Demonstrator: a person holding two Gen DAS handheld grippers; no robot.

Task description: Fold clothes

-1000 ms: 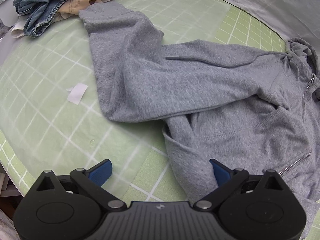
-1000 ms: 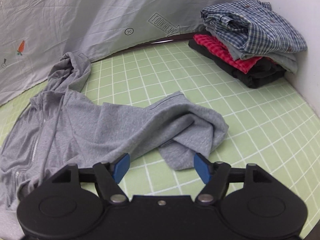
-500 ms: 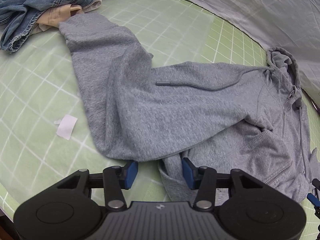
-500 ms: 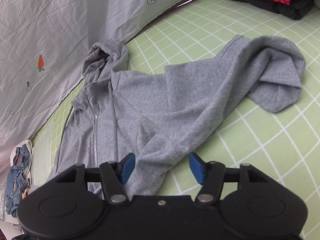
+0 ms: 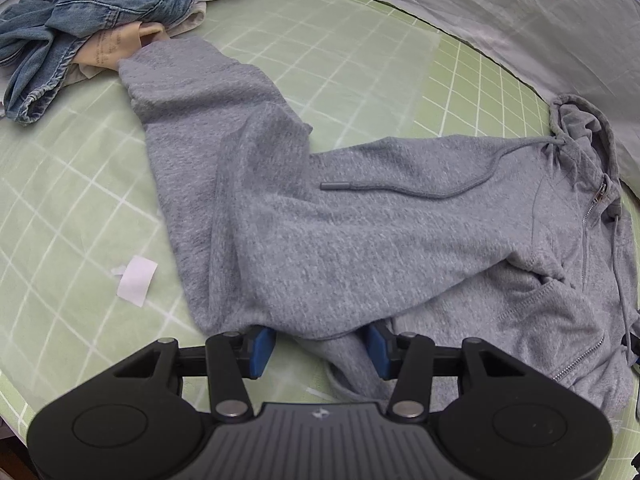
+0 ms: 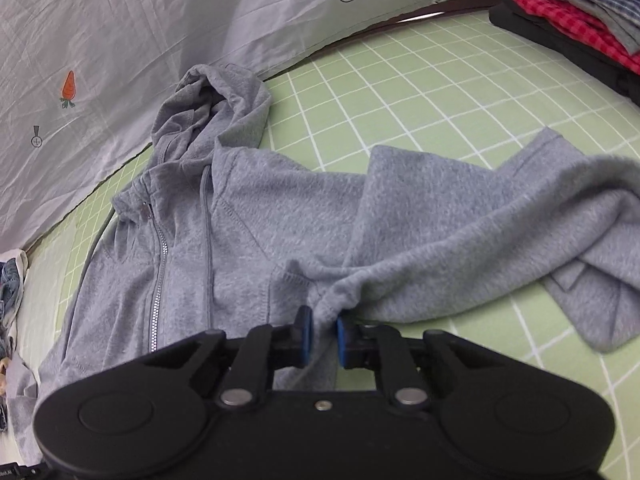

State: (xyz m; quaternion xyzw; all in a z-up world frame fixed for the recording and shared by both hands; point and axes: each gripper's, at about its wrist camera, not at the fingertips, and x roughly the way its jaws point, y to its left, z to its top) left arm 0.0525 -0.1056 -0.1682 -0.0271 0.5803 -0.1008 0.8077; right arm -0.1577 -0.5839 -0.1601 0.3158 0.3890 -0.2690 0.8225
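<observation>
Even, fairly bright overhead light leaves only soft, short shadows under the grey hoodie (image 5: pixel 360 248) folds, with no glare, while both fisheye views bend the green grid strongly toward dark rounded corners and stay reasonably sharp throughout.

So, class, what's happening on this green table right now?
A person with a handheld gripper in each hand is folding a grey zip-up hoodie spread on the green gridded mat. The right gripper is closing its jaws on a bunched fold of the hoodie's front. The left gripper has its jaws around the hoodie's edge near a folded-over sleeve. Crumpled blue denim lies at one end, a stack of folded checked shirts at the other.
</observation>
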